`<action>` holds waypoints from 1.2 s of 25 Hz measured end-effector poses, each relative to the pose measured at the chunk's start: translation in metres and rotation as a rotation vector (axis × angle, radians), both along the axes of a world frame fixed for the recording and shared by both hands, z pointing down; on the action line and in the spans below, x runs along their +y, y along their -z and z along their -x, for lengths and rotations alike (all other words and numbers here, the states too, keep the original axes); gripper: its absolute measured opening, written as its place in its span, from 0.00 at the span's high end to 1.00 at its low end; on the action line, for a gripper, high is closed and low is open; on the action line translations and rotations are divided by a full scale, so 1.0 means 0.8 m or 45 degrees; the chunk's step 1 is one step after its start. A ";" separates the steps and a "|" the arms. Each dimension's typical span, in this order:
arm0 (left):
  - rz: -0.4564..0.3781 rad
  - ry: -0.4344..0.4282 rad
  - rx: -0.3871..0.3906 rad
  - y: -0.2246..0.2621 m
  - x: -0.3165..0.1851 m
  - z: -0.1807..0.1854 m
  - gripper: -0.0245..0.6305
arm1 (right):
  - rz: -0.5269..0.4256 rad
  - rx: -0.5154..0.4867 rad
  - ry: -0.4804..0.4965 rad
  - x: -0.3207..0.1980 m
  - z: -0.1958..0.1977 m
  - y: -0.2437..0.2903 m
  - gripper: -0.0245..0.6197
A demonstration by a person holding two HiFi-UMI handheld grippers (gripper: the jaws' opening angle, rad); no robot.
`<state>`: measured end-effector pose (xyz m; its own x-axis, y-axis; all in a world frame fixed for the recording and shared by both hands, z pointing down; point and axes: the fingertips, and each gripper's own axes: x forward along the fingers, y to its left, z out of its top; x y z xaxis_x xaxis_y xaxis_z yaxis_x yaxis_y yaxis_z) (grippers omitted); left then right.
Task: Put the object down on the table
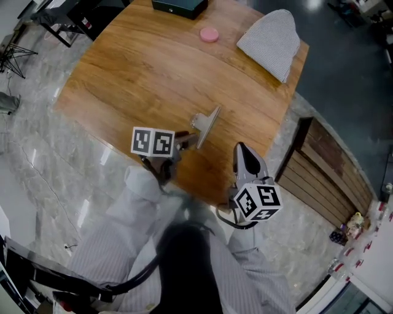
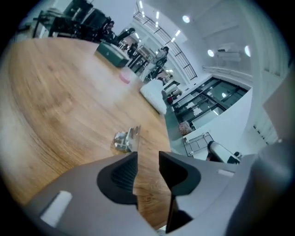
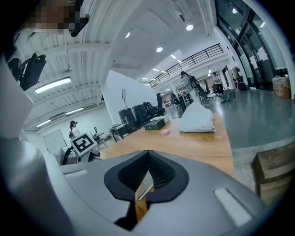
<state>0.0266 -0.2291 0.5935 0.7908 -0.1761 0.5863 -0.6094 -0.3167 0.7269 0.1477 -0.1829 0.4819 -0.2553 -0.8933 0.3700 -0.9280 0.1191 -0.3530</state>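
A small shiny metal object [image 1: 206, 124] with a flat plate on one side lies on the wooden table [image 1: 141, 67], near its front edge. In the left gripper view the metal object [image 2: 125, 139] rests on the wood just ahead of the jaws, apart from them. My left gripper [image 1: 186, 141] stands open, and nothing is between its pads [image 2: 120, 175]. To the right, my right gripper [image 1: 241, 148] hovers over the table's edge. Its jaws [image 3: 148, 154] meet at the tips, and I see nothing held in them.
At the far side of the table are a pink round disc [image 1: 209, 35], a dark green box [image 1: 179, 6] and a folded striped cloth [image 1: 270, 42]. A wooden slatted crate [image 1: 319, 165] stands on the floor to the right. The marble floor [image 1: 37, 153] lies to the left.
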 end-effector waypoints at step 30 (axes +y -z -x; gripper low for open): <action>-1.383 0.181 0.090 0.411 0.023 -0.013 0.96 | -0.643 0.209 0.217 -0.015 0.063 0.275 0.94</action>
<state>0.0367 -0.2108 0.2647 0.7483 -0.6631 0.0175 -0.6587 -0.7397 0.1376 0.0971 -0.1947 0.2616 -0.3868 -0.9210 -0.0466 -0.9188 0.3892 -0.0654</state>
